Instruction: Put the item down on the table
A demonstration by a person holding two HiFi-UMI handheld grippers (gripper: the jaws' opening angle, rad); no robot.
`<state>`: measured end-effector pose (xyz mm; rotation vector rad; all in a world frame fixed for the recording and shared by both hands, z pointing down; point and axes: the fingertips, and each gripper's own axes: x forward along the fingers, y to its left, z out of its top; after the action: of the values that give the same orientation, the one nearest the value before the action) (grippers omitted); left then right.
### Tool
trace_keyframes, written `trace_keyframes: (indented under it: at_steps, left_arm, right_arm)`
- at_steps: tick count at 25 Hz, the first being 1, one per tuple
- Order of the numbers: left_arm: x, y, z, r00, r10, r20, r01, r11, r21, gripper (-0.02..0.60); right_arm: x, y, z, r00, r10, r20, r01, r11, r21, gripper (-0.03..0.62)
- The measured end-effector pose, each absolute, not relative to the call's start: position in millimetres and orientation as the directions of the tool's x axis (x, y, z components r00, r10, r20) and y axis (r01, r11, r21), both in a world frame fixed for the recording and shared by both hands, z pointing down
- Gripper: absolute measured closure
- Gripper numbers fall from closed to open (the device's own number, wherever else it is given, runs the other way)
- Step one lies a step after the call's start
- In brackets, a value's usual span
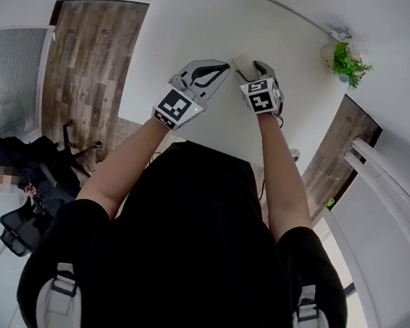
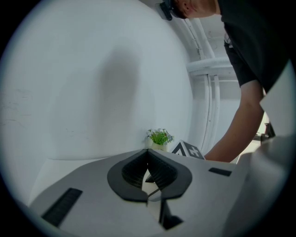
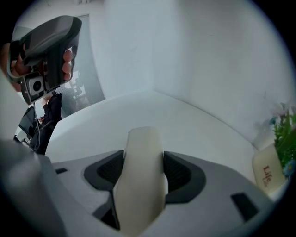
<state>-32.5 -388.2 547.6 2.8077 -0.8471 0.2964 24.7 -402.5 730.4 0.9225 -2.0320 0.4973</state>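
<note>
The right gripper (image 3: 143,172) is closed on a pale cream item (image 3: 141,148), a smooth rounded piece clamped between its two dark pads and sticking out past their tips. Beneath and ahead of this gripper spreads the white counter (image 3: 138,113); whether the item touches it cannot be told. Off to this gripper's right, near the counter's far edge, stands a small potted plant (image 3: 276,157) in a cream pot with red lettering. To its upper left is the left gripper (image 3: 46,44), with a hand's fingers (image 3: 67,62) wrapped around its handle. The left gripper (image 2: 148,156) has its jaws brought together at the tips with nothing between them; beyond them are the same plant (image 2: 159,137) and, just to its right, a corner of the right gripper's marker cube (image 2: 187,149). From the head view, the person (image 1: 195,253) in a black shirt has both arms stretched forward, the two grippers close together over the counter (image 1: 191,20), the item (image 1: 240,62) between the left gripper (image 1: 224,68) and the right gripper (image 1: 250,67).
</note>
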Motion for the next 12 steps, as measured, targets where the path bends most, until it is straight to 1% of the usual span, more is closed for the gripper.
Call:
trace_keyframes:
  at_steps: [4,12]
  left_arm:
    - [-39.7,-384.5,550.5,0.814,-0.520,0.260,-0.564,-0.814,0.138,0.586]
    - [-46.4,-381.8,546.8,0.802,-0.535,0.265,-0.580,-0.804,0.133,0.586]
  right_arm:
    - [15.4,-401.4,739.4,-0.379,-0.410,0.830,-0.741,0.671,-0.007,0.319]
    - [18.9,-405.1,734.9,-0.389,-0.428,0.816,-0.758,0.652,-0.020,0.318]
